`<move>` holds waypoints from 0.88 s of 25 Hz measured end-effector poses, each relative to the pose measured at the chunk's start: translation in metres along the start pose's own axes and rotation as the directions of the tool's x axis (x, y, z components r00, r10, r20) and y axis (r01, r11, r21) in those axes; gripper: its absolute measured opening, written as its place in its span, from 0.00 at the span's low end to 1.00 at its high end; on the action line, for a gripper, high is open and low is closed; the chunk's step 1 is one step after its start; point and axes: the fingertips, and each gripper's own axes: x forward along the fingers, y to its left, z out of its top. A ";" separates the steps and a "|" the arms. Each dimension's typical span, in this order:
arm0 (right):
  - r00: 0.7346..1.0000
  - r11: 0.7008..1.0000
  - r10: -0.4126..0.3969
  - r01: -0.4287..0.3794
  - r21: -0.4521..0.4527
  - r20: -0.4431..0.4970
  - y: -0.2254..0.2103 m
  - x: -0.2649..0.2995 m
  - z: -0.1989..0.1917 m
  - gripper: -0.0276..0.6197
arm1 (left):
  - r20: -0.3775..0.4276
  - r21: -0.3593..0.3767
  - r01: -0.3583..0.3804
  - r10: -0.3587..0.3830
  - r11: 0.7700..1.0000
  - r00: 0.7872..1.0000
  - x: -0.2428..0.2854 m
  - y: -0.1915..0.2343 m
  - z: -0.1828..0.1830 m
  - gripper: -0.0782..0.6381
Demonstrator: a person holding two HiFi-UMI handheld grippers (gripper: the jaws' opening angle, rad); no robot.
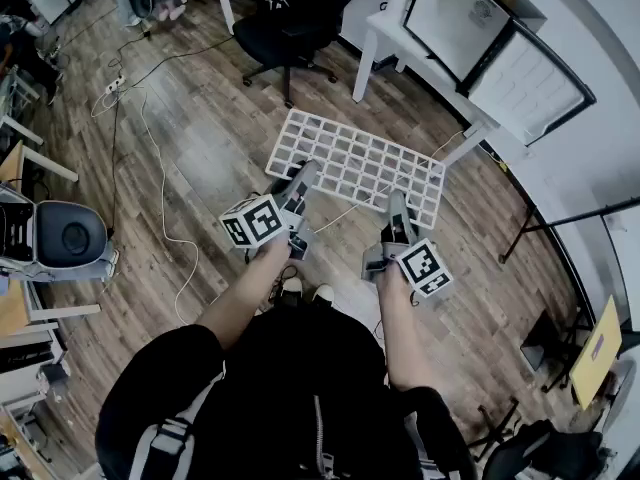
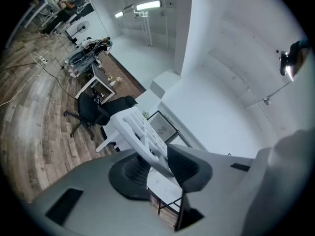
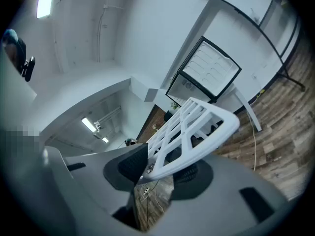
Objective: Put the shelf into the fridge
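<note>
A white grid shelf (image 1: 360,163) is held level above the wooden floor, in front of the person. My left gripper (image 1: 303,180) clamps its near left edge and my right gripper (image 1: 398,208) clamps its near right edge. In the left gripper view the shelf (image 2: 135,124) runs out from between the pads of the left gripper (image 2: 158,163). The right gripper view shows the shelf's rounded corner (image 3: 197,127) pinched in the right gripper (image 3: 157,168). The small fridge (image 1: 470,18) stands on a white table at the upper right, with its door (image 1: 525,83) swung open; it also appears as the fridge (image 3: 209,73).
A black office chair (image 1: 295,18) stands just left of the white table (image 1: 400,43) that bears the fridge. Cables (image 1: 160,188) trail over the floor to the left, near a grey machine (image 1: 65,238). Black stand legs (image 1: 540,223) are at the right.
</note>
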 end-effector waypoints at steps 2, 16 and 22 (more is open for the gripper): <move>1.000 1.000 0.014 -0.014 -0.005 0.000 0.000 0.000 0.001 0.27 | 0.003 -0.001 -0.002 0.002 1.000 1.000 -0.001 0.001 -0.001 0.27; 0.997 0.998 0.065 -0.065 0.005 -0.050 -0.009 -0.004 -0.006 0.27 | 0.018 0.001 -0.046 0.046 0.999 0.999 -0.012 0.004 -0.015 0.27; 0.995 0.997 0.080 -0.079 0.016 -0.058 -0.014 -0.001 0.002 0.25 | 0.027 -0.001 -0.050 0.050 0.999 0.998 -0.002 0.001 -0.018 0.27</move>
